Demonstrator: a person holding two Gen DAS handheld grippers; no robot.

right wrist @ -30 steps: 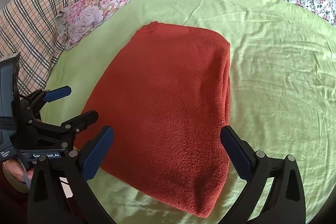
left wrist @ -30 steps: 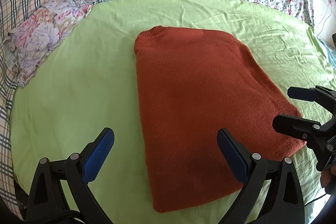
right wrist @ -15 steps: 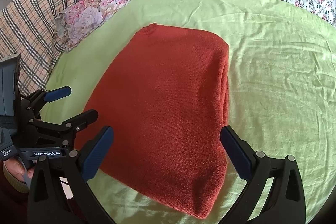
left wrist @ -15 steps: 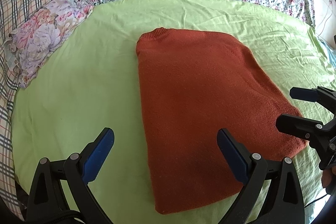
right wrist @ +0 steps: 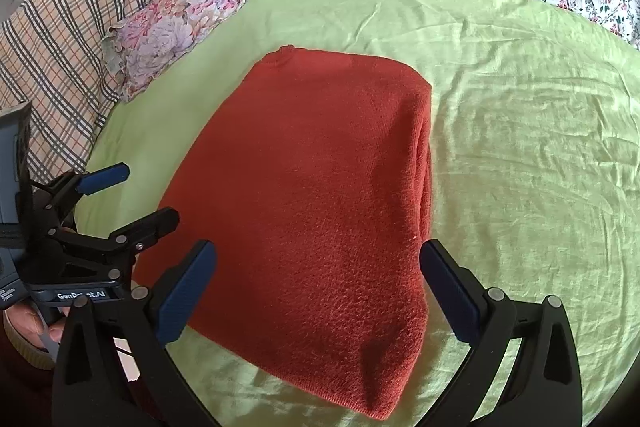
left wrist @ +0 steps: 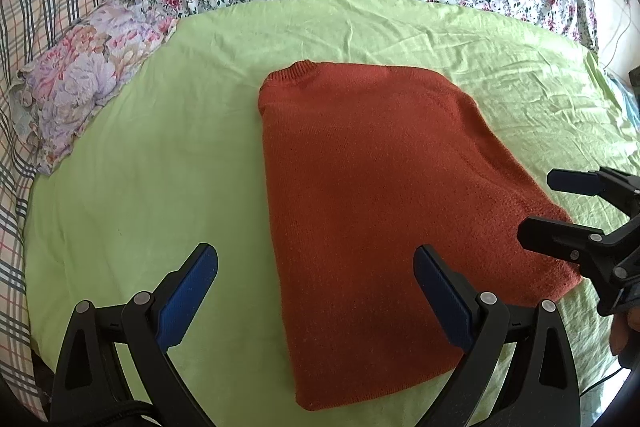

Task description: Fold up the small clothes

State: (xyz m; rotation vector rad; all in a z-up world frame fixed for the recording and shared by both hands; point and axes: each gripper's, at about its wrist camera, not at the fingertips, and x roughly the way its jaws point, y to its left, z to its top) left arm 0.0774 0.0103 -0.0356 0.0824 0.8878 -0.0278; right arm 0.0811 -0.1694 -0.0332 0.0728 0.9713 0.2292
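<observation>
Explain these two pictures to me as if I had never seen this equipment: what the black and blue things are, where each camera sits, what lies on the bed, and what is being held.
No robot here: a person holds one set of tongs in each hand, each with a fisheye camera looking along its two blue-padded fingers. One picture is from the left tongs, the other from the right tongs; each also catches the other at its edge. An orange-red sweater, folded into a rectangle, lies on a green sheet, with a floral pillow beside it. Both tongs are open and hold nothing.
</observation>
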